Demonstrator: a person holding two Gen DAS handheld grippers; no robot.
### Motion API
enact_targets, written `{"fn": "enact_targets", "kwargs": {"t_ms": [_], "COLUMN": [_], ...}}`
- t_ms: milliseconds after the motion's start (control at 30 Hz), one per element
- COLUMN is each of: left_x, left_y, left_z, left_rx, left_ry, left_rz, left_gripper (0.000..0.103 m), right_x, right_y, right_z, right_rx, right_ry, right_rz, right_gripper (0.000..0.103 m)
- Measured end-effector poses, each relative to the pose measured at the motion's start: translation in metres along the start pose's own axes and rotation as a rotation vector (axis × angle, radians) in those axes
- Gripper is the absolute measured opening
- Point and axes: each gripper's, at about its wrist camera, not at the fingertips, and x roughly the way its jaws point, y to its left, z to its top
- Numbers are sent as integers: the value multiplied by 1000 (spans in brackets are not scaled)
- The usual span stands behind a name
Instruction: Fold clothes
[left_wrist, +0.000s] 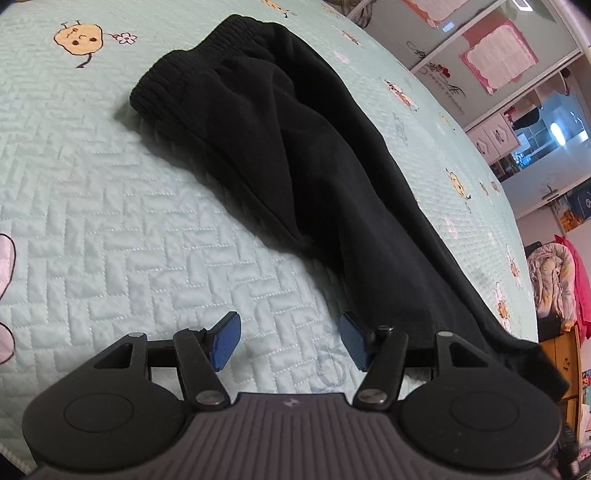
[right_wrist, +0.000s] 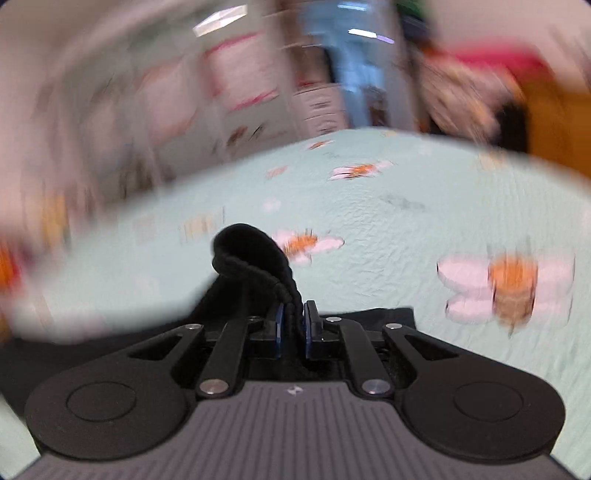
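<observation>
Pale green quilted bedding (left_wrist: 110, 206) with small cartoon prints covered the bed, and on it lay the black trousers (left_wrist: 295, 155). They were stretched in a long strip, with the ribbed waistband (left_wrist: 162, 81) at the far end and the legs running toward the near edge of the bed. It looked as if the legs were already laid one on the other, but the fold along the length was not yet made. The left gripper (left_wrist: 290, 341) hovered just beside the lower leg, its fingers about half open and holding nothing. The right gripper (right_wrist: 291, 325) had its fingers almost closed on a ribbed hem (right_wrist: 255, 258) of the trousers, and this view was strongly blurred. Most of the folding remained, I think.
</observation>
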Motion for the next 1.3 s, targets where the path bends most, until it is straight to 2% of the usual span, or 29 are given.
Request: {"fn": "enact_targets", "kwargs": {"t_ms": [100, 167, 233, 267, 300, 333, 367, 433, 567, 667, 733, 800, 833, 867, 933, 1000, 1133, 1233, 1267, 1300], "left_x": [2, 5, 7, 7, 7, 6, 7, 10, 18, 20, 20, 21, 20, 19, 17, 14, 15, 18, 17, 15], "left_y": [2, 4, 5, 4, 5, 6, 7, 9, 11, 7, 6, 7, 7, 8, 8, 10, 15, 13, 12, 12], "left_z": [-1, -3, -6, -8, -9, -9, -10, -10, -13, -18, -20, -20, -20, -20, -21, -20, -22, -27, -28, -29], "left_rx": [-12, -19, -22, -24, -25, -27, -28, -31, -43, -31, -29, -29, -30, -31, -32, -37, -52, -46, -38, -33], "left_ry": [8, 22, 36, 40, 43, 44, 47, 55, 81, 93, 95, 96, 96, 95, 91, 87, 89, 108, 111, 111], "left_rz": [-7, -3, 0, 1, 3, 6, 11, 21, 26, 25, 23, 27, 29, 28, 25, 24, 17, 4, -3, -7], "left_gripper": [64, 64, 64, 64, 64, 64, 65, 65, 65, 65, 65, 65, 65, 65, 65, 65, 66, 66, 66, 66], "right_x": [-9, 5, 25, 27, 24, 18, 12, 3, 9, 37, 56, 69, 74, 77, 71, 44, -17, -6, 8, 20], "right_y": [-44, -64, -86, -94, -96, -93, -88, -76, -55, -58, -62, -64, -63, -61, -52, -35, -15, -24, -34, -51], "right_z": [9, 6, -7, -14, -20, -23, -27, -34, -45, -46, -48, -48, -48, -48, -46, -38, -27, -37, -45, -56], "right_rx": [328, 390, 490, 525, 521, 498, 474, 423, 350, 402, 451, 483, 493, 495, 473, 438, 478, 406, 397, 453], "right_ry": [-12, 44, 130, 123, 88, 49, 16, -17, -11, 33, 52, 45, 47, 58, 47, -14, -128, -113, -66, -12], "right_rz": [25, -35, -45, -49, -72, -73, -46, -2, 26, 24, -8, -5, -9, -25, -36, -15, 38, -20, -61, -68], "right_gripper": [10, 12, 13, 14, 15, 22, 36, 50, 51, 52, 52, 50, 37, 5, 4, 4, 4, 4, 5, 5]}}
